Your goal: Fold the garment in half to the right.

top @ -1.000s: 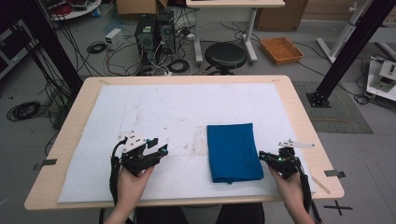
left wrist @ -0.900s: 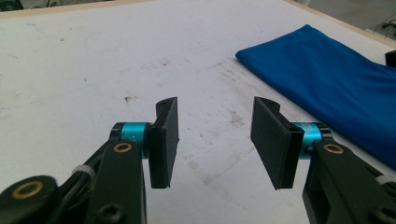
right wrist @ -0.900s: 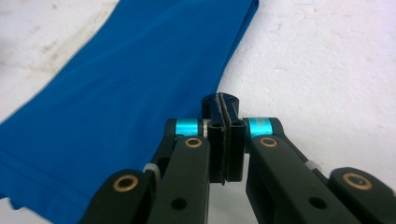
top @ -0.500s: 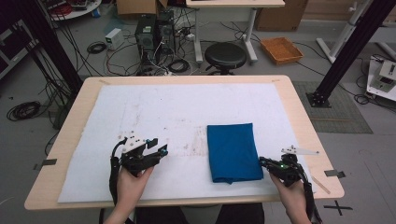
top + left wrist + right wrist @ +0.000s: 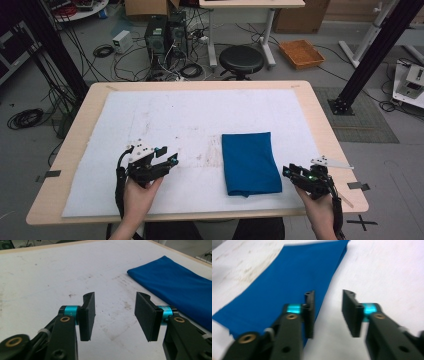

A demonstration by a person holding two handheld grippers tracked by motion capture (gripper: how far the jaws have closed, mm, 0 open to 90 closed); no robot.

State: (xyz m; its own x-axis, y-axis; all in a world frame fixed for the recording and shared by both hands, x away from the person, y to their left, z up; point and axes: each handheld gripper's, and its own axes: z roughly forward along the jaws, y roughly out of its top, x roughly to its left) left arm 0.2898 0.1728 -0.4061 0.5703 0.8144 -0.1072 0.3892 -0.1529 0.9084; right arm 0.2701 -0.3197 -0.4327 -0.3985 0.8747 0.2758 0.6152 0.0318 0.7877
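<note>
A blue cloth [image 5: 250, 162], folded into a rectangle, lies flat on the white mat [image 5: 175, 115] right of centre. My right gripper [image 5: 287, 171] sits low by the cloth's near right edge, pointing left at it. In the right gripper view my right gripper [image 5: 328, 307] has just been opening; bare mat shows in the gap and the blue cloth [image 5: 287, 277] reaches under one jaw. My left gripper [image 5: 167, 160] rests open over bare mat left of the cloth. The left gripper view has my left gripper [image 5: 115, 312] with nothing between the pads and the blue cloth [image 5: 175, 287] off to the right.
The mat covers most of the wooden table [image 5: 325, 130]. Behind the table stand a black stool [image 5: 241, 58], computer cases [image 5: 165, 35] with cables, and an orange tray [image 5: 301, 53] on the floor. Black frame posts [image 5: 372, 55] rise at the right.
The right gripper's jaws have gone from shut to open beside the cloth's right edge, and that hand has drawn slightly toward the near table edge. The left gripper has kept still.
</note>
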